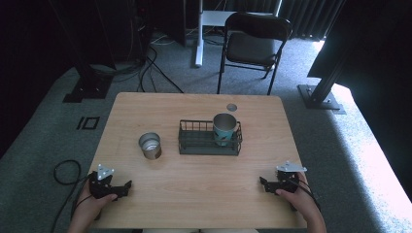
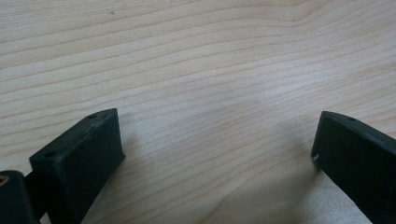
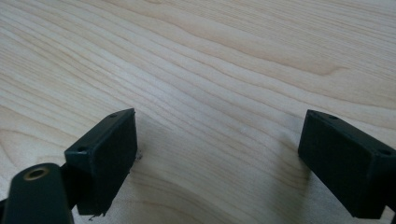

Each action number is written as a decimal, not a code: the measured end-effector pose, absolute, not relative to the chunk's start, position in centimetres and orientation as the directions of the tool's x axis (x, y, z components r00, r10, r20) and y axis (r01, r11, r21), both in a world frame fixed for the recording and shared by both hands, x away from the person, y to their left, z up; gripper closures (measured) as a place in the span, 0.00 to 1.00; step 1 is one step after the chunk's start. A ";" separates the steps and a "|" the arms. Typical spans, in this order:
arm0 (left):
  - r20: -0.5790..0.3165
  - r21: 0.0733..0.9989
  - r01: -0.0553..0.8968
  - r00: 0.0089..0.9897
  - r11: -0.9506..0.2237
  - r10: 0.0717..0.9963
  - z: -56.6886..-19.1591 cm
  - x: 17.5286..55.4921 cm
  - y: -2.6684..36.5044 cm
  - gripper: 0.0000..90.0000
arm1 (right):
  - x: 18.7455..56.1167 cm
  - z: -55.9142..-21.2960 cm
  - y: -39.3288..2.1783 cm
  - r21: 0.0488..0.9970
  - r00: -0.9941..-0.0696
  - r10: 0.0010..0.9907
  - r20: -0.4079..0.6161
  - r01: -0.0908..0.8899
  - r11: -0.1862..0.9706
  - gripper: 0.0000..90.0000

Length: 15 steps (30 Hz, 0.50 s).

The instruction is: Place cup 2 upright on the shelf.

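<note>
Steel cup (image 1: 150, 145) left of the rack (image 1: 209, 138): bring the left tongs (image 1: 122, 188), spread like the right tongs (image 1: 265, 183), level to its rim.

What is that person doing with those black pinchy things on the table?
A person sits at a wooden table with a gripper in each hand. The left gripper and the right gripper both rest near the front edge, jaws open and holding nothing. Farther back, a shiny metal cup stands alone on the table, and a teal cup stands inside a dark wire basket. Neither cup is being touched, so it looks like the work has not started yet.
</note>
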<state>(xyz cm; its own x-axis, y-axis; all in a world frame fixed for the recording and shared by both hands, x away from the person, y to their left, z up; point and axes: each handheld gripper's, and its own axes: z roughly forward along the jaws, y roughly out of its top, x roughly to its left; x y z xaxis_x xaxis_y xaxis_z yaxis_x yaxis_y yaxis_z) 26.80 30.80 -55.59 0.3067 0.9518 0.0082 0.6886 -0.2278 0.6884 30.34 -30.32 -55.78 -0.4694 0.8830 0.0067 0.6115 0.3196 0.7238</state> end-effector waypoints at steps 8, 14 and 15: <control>0.001 0.685 0.680 0.357 -0.261 0.934 -55.5 26.5 30.7 0.03 | 30.3 -55.8 -30.3 0.724 -0.469 0.883 0.007 0.612 0.319 0.13; -0.041 0.709 0.664 0.376 -0.238 0.926 -55.0 26.6 30.5 0.03 | 30.3 -55.8 -30.3 0.724 -0.469 0.883 0.007 0.612 0.319 0.13; -0.039 0.711 0.661 0.380 -0.242 0.924 -54.8 26.6 30.4 0.03 | 30.3 -55.8 -30.3 0.724 -0.469 0.883 0.007 0.612 0.319 0.13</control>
<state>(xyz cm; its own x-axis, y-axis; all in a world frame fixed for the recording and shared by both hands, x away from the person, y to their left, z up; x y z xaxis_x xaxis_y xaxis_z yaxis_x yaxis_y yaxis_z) 26.63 30.45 -54.84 0.3802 0.9241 -0.0390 0.6607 -0.2418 0.7107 30.34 -30.32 -55.78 -0.4691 0.8831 0.0071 0.6120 0.3193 0.7236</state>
